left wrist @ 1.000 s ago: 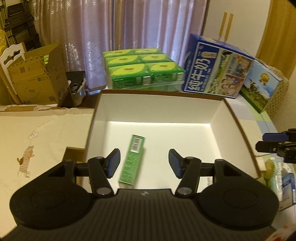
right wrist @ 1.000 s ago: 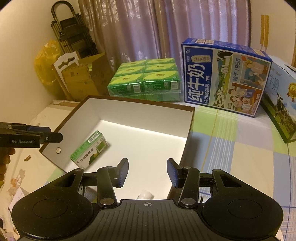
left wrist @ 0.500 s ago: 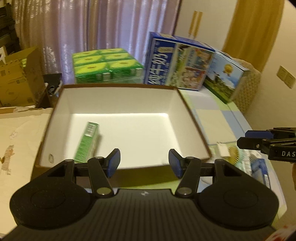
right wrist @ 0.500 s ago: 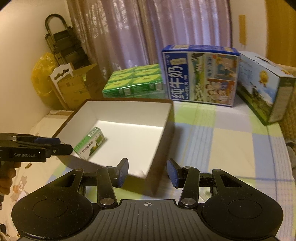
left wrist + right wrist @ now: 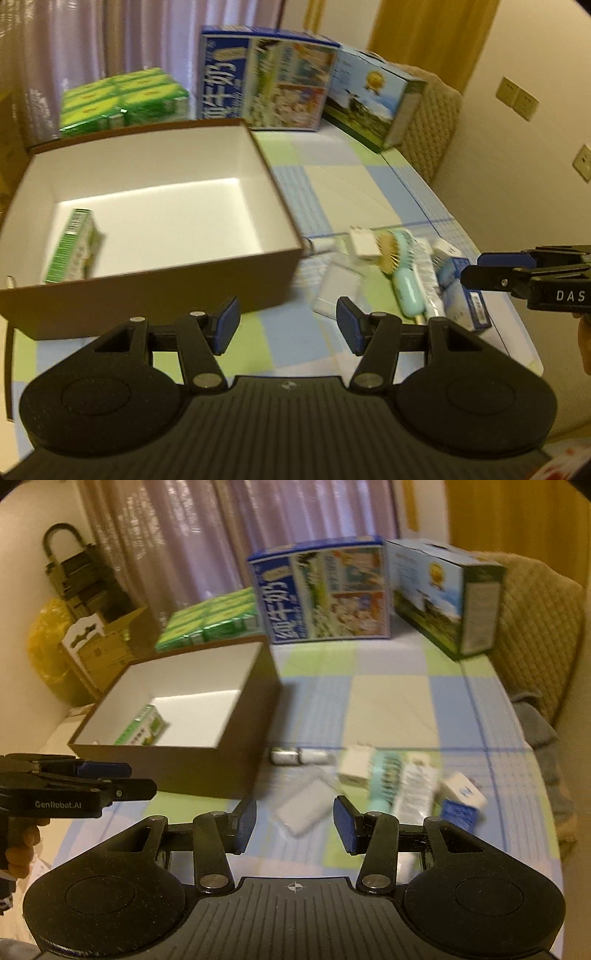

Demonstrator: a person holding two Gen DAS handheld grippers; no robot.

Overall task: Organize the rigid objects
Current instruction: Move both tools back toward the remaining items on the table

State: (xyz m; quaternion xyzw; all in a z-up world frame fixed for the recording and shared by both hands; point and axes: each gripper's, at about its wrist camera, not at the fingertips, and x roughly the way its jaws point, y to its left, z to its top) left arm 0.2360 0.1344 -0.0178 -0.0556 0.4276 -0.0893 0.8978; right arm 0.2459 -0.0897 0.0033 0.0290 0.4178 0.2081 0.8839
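**Kid:** What are your claws doing?

**Me:** My left claw (image 5: 287, 325) has its fingers apart with nothing between them. My right claw (image 5: 294, 823) is open and empty too. Both hang above the checked surface (image 5: 388, 701).

**Kid:** Where is the big box?

**Me:** The brown box (image 5: 155, 295) with white insides sits on the left side of the surface. A small green carton (image 5: 72, 251) lies inside it, near its left wall.

**Kid:** And the other stuff?

**Me:** It lies in a little heap to the right of the box, on the near part of the surface. I see a mint hand fan (image 5: 397, 262), a flat white case (image 5: 304, 810), a white plug (image 5: 356, 764) and a small blue and white box (image 5: 461, 797). They look blurry.

**Kid:** What is far away?

**Me:** A blue milk box (image 5: 321, 594) and green packs (image 5: 122, 98) by the curtain.
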